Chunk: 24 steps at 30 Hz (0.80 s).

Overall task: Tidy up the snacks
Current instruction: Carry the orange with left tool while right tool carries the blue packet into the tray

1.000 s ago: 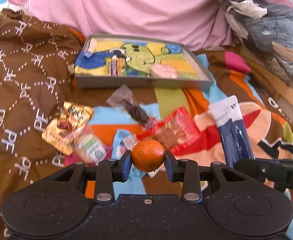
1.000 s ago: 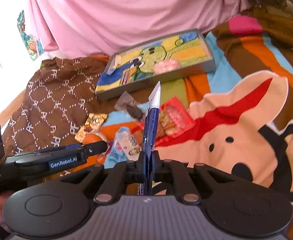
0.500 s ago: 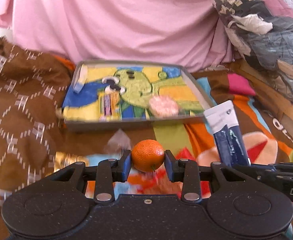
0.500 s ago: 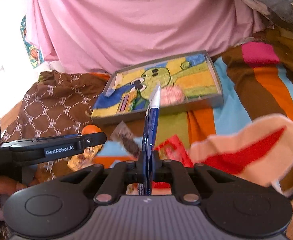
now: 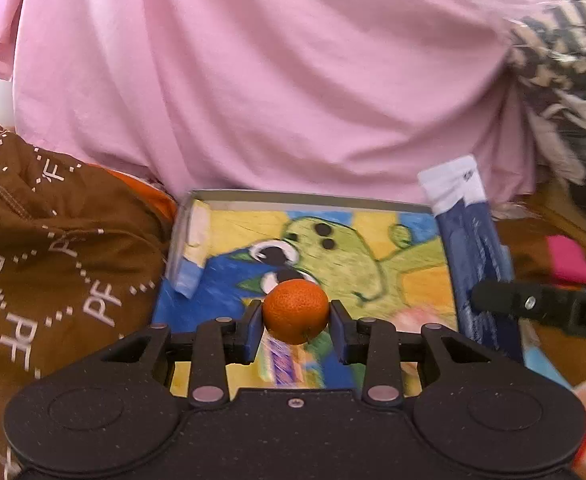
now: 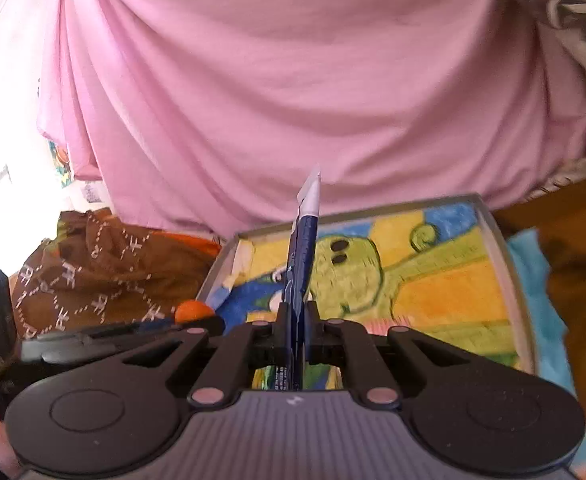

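Over tray (image 5: 305, 197): left hand-held gripper (image 5: 295, 326) pinching orange (image 5: 295, 310); right (image 6: 296, 328) pinching blue packet (image 6: 299, 268).

Pink sheet (image 5: 253, 80) hangs behind brown patterned cloth (image 5: 53, 264).

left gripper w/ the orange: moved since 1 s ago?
Yes. The left gripper, shut on the orange, went forward to the tray: loose snacks lay under it before, the tray's floor now.
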Available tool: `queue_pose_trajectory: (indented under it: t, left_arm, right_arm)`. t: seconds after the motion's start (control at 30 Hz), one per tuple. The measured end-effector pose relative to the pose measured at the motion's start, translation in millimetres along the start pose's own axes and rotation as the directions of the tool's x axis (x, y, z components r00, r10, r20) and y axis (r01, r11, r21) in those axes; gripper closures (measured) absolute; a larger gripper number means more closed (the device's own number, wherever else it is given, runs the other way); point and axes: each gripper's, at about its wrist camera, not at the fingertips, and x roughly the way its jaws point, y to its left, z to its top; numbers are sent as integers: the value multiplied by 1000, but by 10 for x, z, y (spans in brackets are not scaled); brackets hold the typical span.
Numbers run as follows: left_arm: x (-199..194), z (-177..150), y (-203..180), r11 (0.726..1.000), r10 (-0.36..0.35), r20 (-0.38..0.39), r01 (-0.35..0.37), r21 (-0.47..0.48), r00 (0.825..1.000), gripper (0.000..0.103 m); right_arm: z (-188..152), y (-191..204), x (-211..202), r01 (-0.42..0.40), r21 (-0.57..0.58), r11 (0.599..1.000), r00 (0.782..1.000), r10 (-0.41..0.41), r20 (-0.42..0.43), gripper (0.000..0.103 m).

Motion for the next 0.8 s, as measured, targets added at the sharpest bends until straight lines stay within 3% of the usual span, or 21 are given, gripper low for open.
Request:
queue_pose_trajectory:
  t: [0.33, 0.7, 0.8]
  left_arm:
    - [389, -163, 344, 998, 29, -62, -32, -48, 998, 66]
    - [456, -236, 394, 998, 26, -91, -31, -52, 996, 66]
    - [451, -233, 390, 998, 30, -92, -35, -52, 995, 65]
  right_arm:
    - [13, -21, 616, 2, -56, 998, 997, -6, -71, 96]
    - [-18, -91, 786, 39, -54, 998, 992, -45, -114, 95]
    - [-26, -85, 808, 59, -66, 996, 990, -67, -126, 90]
